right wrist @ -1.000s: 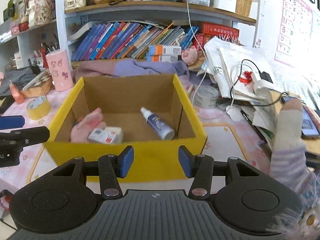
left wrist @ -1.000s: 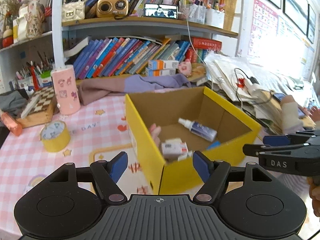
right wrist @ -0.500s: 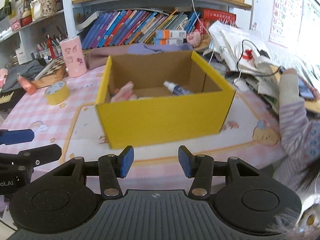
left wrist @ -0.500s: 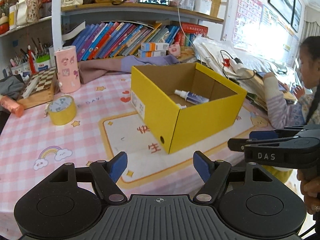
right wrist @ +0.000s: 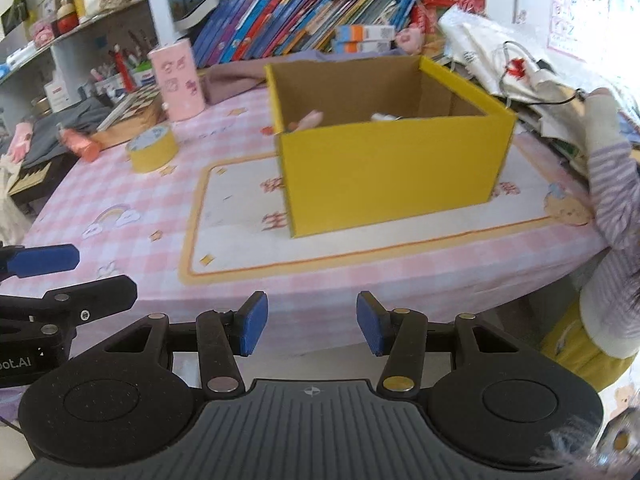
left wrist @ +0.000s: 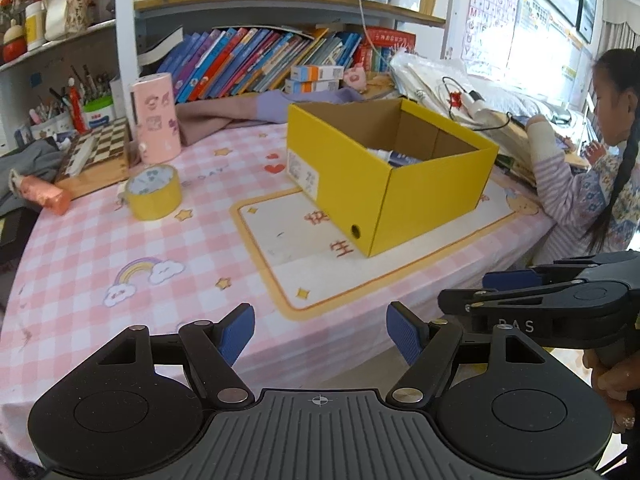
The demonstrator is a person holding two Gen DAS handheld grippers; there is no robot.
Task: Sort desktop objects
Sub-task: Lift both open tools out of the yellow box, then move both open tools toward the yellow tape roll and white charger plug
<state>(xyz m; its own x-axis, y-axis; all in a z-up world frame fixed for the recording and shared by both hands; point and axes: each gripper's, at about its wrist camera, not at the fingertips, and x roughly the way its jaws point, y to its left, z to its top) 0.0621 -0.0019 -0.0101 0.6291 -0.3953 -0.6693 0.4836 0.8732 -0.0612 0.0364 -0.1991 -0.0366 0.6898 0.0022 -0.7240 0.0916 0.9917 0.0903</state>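
Note:
A yellow cardboard box (left wrist: pixel 424 192) (right wrist: pixel 384 176) stands open on the pink checked tablecloth (left wrist: pixel 80 248). Inside it a spray bottle (left wrist: pixel 394 156) and a pink item (right wrist: pixel 308 119) partly show. A yellow tape roll (left wrist: pixel 153 190) (right wrist: pixel 152 151) lies left of the box, near a pink cylinder (left wrist: pixel 156 118) (right wrist: pixel 178 78). My left gripper (left wrist: pixel 320 334) is open and empty, near the table's front edge. My right gripper (right wrist: pixel 308 328) is open and empty, also back from the table, and shows from the side in the left wrist view (left wrist: pixel 520 292).
A chessboard (left wrist: pixel 96 148) and an orange tube (left wrist: pixel 44 192) lie at the far left. Shelves of books (left wrist: pixel 256 60) stand behind. Papers and cables (left wrist: pixel 448 84) pile at the right. A child (left wrist: pixel 592 184) leans on the table's right edge.
Both grippers have pulled back and away from the box to the table's front edge. The box now looks smaller and farther off.

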